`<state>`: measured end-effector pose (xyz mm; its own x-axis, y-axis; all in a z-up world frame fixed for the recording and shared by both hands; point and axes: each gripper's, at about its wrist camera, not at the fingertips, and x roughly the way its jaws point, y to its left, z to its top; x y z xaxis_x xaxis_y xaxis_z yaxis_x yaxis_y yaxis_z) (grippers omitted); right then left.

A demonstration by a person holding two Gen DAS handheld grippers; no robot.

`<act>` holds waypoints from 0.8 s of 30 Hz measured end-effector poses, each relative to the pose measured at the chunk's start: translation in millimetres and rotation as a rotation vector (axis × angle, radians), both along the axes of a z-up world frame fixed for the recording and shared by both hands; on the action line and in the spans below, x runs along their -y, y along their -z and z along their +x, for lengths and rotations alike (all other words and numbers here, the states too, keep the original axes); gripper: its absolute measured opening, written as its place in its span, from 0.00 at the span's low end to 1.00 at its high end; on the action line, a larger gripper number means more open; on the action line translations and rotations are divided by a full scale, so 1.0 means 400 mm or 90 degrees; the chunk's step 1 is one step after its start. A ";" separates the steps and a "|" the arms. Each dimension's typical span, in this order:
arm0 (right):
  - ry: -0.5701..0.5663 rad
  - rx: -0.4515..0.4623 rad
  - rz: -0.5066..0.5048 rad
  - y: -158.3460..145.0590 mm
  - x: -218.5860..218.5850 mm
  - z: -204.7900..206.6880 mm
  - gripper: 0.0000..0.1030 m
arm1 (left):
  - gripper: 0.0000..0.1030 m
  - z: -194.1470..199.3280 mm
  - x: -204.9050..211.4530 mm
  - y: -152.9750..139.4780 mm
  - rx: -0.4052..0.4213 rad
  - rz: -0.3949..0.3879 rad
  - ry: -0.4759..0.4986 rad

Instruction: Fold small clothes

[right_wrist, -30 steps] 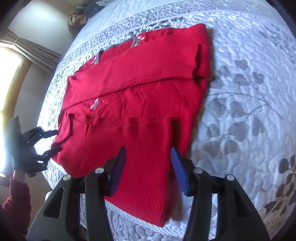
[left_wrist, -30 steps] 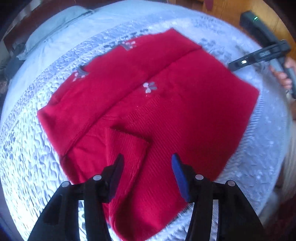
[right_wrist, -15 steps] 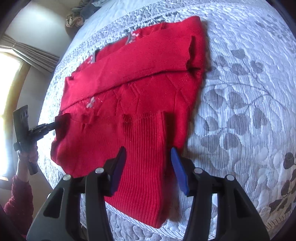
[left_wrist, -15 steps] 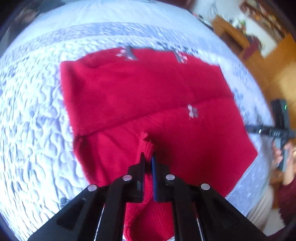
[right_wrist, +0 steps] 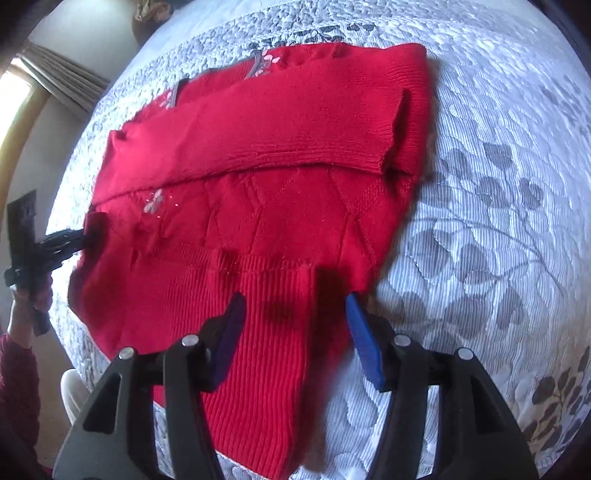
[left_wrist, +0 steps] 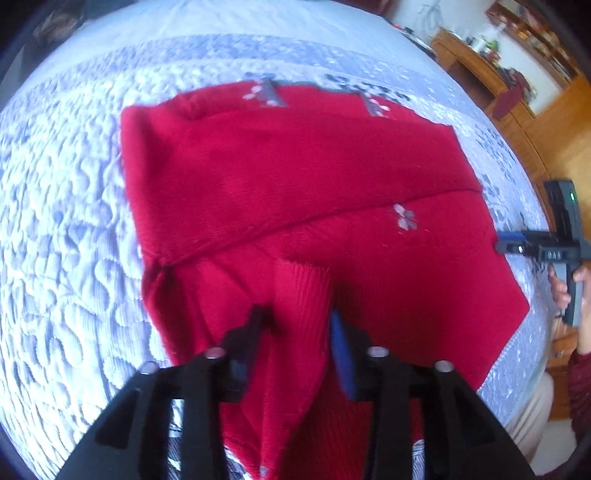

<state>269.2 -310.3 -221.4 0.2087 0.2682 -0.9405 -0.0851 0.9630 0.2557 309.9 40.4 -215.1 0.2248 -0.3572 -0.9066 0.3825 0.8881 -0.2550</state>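
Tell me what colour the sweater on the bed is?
The sweater is bright red with small grey and pink flower motifs; it shows best in the right wrist view.

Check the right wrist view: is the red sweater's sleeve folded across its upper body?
Yes. The sleeve lies folded across the upper part of the red sweater, its cuff ending near the garment's right edge on the quilted bedspread.

Work surface: bed covered by a white quilted bedspread point(right_wrist: 498, 155) with a grey leaf-and-vine pattern; a plain pale band runs along its far side. Left wrist view: wooden furniture point(left_wrist: 476, 70) with cluttered shelves at upper right, wood-toned floor point(left_wrist: 565, 122) beside it. Right wrist view: bright window point(right_wrist: 14, 99) with gathered beige curtain point(right_wrist: 62, 75), pale wall point(right_wrist: 88, 18).
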 end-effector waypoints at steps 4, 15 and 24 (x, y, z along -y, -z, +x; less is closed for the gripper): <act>-0.014 0.006 -0.002 0.001 -0.016 -0.010 0.56 | 0.50 -0.045 0.032 -0.029 0.037 0.013 0.043; -0.028 0.017 -0.006 0.011 -0.045 -0.016 0.29 | 0.57 -0.035 0.109 0.018 0.085 0.182 0.074; -0.011 0.034 0.015 0.002 -0.012 -0.029 0.05 | 0.17 -0.004 0.034 0.019 0.040 0.097 0.015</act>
